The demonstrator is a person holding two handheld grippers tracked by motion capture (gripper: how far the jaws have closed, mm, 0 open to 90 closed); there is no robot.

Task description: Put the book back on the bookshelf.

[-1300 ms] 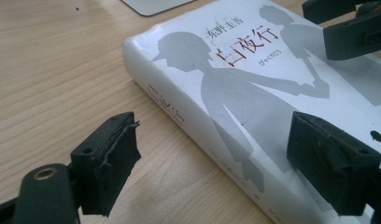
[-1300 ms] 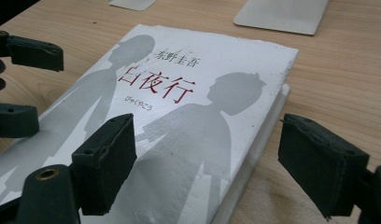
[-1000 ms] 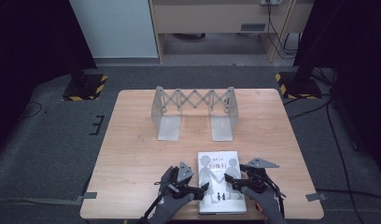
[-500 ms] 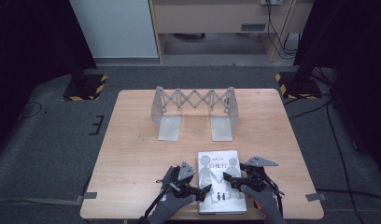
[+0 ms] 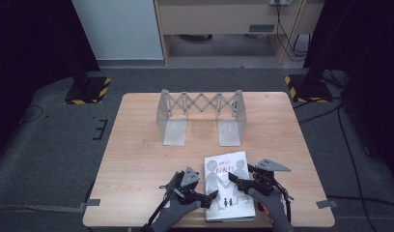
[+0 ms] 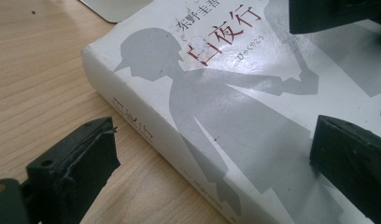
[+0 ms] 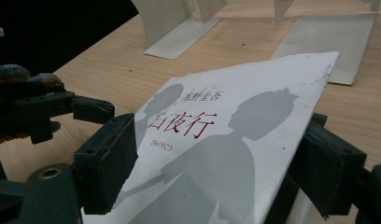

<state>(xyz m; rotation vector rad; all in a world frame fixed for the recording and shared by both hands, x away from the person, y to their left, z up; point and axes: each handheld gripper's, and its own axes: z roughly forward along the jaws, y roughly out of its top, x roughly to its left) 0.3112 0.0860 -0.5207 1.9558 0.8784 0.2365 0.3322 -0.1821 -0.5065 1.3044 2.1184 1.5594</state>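
Left gripper (image 5: 212, 195) open beside a thick book (image 5: 227, 186) on the counter (image 5: 137, 159). Right gripper (image 5: 239, 181) clasps its lifted cover. The book looks heavy and stiff; best gripped at the spine.

Table (image 5: 142, 145): light wood top, rectangular. On it: one extendable metal book rack (image 5: 201, 116), standing at the far middle, two flat base plates toward the near edge; one white book (image 5: 227, 186), at the near edge.
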